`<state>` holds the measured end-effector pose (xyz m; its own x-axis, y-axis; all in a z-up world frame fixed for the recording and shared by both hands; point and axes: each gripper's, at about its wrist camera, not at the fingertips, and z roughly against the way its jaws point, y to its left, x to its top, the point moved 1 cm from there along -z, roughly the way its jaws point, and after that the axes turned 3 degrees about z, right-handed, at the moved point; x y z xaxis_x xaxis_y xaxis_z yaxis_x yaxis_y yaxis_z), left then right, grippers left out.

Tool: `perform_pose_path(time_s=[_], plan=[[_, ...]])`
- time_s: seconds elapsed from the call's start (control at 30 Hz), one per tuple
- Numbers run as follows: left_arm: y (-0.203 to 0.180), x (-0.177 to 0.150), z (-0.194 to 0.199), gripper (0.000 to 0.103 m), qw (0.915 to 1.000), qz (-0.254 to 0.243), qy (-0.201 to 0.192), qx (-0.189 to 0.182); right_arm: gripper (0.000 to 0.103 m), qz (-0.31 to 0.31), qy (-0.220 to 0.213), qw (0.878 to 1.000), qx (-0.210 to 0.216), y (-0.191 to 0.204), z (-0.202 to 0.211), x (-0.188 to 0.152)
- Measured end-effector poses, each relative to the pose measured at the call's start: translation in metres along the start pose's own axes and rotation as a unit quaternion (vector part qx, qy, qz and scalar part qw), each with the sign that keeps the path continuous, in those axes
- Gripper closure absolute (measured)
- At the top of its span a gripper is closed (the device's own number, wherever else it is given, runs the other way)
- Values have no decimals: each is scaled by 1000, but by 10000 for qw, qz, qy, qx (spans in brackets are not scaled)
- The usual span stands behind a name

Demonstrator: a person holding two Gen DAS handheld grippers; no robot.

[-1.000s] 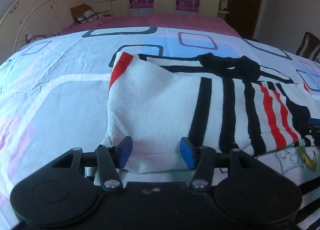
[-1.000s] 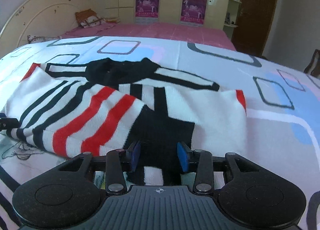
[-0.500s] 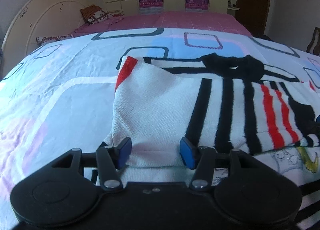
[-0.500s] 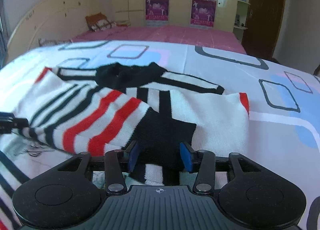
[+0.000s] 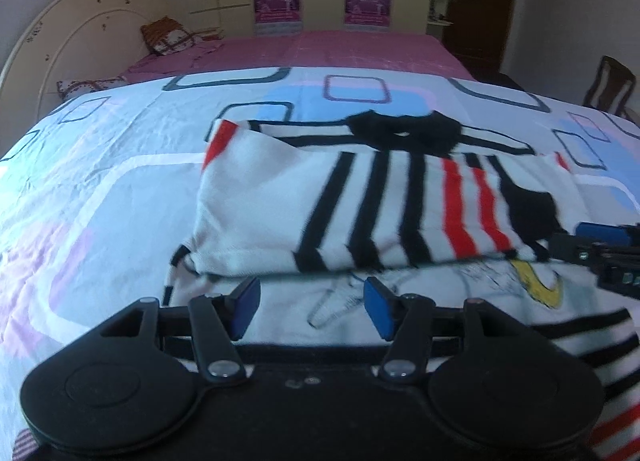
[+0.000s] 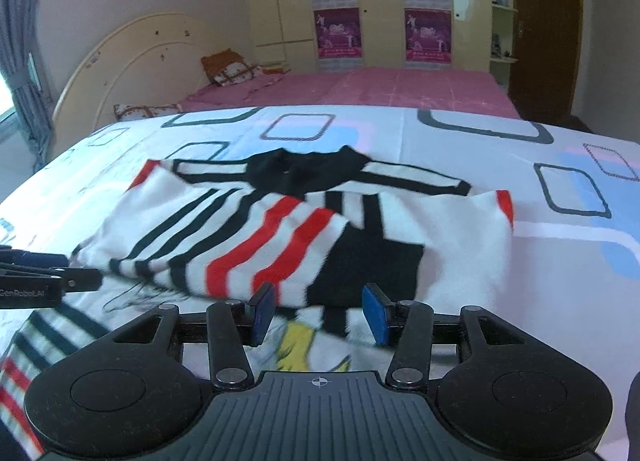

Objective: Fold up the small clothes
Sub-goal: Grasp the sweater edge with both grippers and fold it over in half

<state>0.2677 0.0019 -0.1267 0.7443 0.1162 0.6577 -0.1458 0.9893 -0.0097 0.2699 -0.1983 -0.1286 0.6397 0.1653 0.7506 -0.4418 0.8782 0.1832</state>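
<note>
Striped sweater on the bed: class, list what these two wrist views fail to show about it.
- Drawing on the striped sweater: covered by the folded-over layer in both views.
- Hem nearest the camera: hidden behind the left gripper and right gripper.
- Stripe edges: motion-blurred in both.
- Label inside the black collar: too small.

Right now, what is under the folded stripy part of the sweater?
Under the folded flap lies the rest of the sweater, white with a drawing and a yellow patch peeking out. How far the drawing goes is hidden by the flap. The bedsheet is underneath everything.
</note>
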Motion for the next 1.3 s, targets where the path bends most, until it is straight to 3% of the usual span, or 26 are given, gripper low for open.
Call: perform_pose_path(time_s=[0.53, 0.8, 1.03, 1.3], plan=[[6, -71, 35, 45, 9968, -403, 297, -625, 53, 35, 343, 9994, -97, 70, 49, -64], [29, -114, 45, 44, 9960, -613, 345, -551, 53, 222, 671, 9968, -374, 102, 60, -102], [55, -127, 56, 44, 9964, -598, 290, -534, 53, 217, 719, 9925, -967, 94, 78, -129], [60, -130, 67, 42, 9966, -471, 376, -554, 52, -78, 635, 9922, -1071, 93, 102, -136]])
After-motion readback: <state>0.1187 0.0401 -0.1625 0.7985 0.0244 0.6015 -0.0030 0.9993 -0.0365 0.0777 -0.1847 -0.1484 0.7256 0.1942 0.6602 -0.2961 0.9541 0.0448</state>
